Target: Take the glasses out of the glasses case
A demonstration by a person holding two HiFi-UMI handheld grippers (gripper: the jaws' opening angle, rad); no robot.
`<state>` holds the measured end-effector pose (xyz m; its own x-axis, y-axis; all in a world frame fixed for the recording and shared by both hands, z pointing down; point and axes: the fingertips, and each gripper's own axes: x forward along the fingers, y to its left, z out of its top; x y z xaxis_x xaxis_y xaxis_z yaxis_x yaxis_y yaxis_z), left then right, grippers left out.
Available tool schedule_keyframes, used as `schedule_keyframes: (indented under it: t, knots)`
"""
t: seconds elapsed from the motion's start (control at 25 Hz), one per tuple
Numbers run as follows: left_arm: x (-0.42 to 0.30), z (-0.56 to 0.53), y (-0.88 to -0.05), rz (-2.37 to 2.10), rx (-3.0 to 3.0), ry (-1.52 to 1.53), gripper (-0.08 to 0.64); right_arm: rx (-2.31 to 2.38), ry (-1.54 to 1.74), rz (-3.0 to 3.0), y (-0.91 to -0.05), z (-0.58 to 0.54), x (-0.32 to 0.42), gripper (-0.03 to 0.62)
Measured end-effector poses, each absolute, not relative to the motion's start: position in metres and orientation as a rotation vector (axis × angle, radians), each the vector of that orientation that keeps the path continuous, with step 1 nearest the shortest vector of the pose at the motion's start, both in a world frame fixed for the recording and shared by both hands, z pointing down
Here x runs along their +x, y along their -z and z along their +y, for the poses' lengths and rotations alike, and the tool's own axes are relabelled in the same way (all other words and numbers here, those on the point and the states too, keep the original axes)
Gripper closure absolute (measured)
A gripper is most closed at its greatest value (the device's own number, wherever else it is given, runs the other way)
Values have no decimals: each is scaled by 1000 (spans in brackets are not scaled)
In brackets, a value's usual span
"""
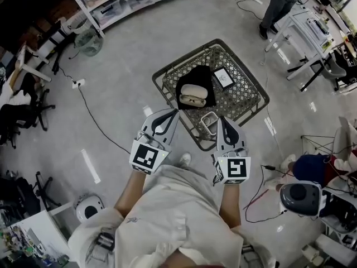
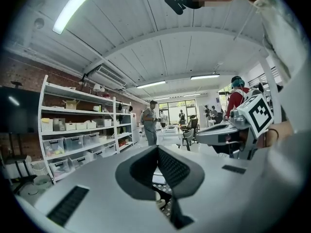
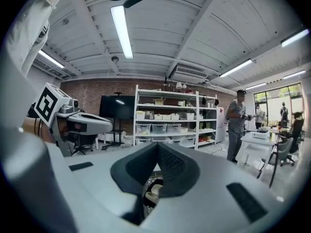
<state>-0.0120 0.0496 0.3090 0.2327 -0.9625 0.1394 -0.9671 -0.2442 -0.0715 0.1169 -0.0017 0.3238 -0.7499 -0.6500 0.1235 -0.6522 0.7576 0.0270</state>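
Glasses case (image 1: pixel 194 90) open on black cloth (image 1: pixel 202 76), which is spread over the far half of a dark mesh table (image 1: pixel 246 97). Pale lining faces up. Glasses (image 1: pixel 192 100) lie inside the case, in the half nearer the person, folded as far as can be made out. Small tablet (image 1: pixel 223 77) on the mesh just right of the cloth. Small clear box (image 1: pixel 210 120) near the table's near edge.

Left gripper (image 1: pixel 174 111) held over the near left edge of the table, tip aimed at the case, close to the cloth's near corner but apart from the case. In its own view the left gripper's jaws (image 2: pixel 157 147) are pressed together with nothing between them.

Right gripper (image 1: pixel 221 118) held just right of the clear box, also short of the case. In its own view its jaws (image 3: pixel 158 144) meet at the tip, empty.

Background: white shelves (image 3: pixel 167 115) with storage bins, second person (image 2: pixel 150 123) standing near them
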Motion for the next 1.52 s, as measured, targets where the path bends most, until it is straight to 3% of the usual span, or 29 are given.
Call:
schedule_keyframes:
  t: [0.88, 1.52]
  knots:
    - [-76, -84, -336, -1629, 2604, -222, 548, 1254, -93, -2661, -351, -103, 47, 586]
    - [-130, -140, -411, -1216, 2754, -248, 548, 1353, -243, -2388, -434, -141, -17, 586]
